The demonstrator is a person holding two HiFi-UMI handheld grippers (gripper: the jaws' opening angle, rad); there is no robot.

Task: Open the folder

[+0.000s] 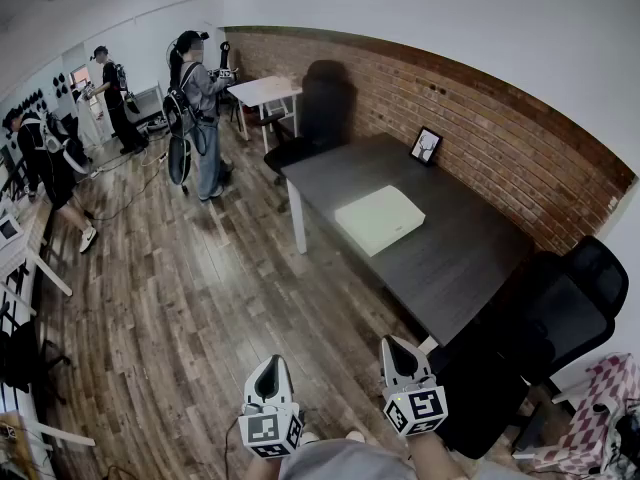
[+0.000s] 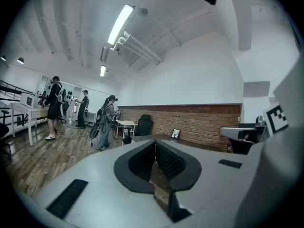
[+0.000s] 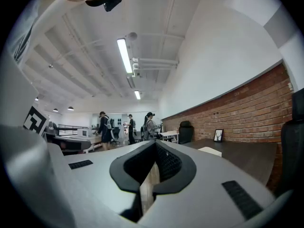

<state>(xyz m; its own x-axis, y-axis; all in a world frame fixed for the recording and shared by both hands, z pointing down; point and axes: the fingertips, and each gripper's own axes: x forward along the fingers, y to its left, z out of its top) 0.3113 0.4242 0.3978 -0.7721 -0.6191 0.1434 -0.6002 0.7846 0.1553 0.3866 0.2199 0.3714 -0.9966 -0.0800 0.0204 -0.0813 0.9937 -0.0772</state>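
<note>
A white folder [image 1: 379,219] lies flat and closed on the dark grey table [image 1: 455,258] by the brick wall; its pale edge [image 3: 210,151] also shows in the right gripper view. Both grippers are held low over the wooden floor, well short of the table. My left gripper [image 1: 268,367] is shut with nothing between its jaws. My right gripper [image 1: 396,349] is likewise shut and empty, a little closer to the table's near corner. Each gripper view looks level across the room, with its jaw tips [image 2: 155,142] [image 3: 155,142] meeting.
A framed picture [image 1: 426,146] stands on the table against the brick wall. A black office chair [image 1: 560,313] sits at the table's near right end, another [image 1: 315,118] at its far end. Several people [image 1: 200,108] stand at the back left near a small white table [image 1: 265,92].
</note>
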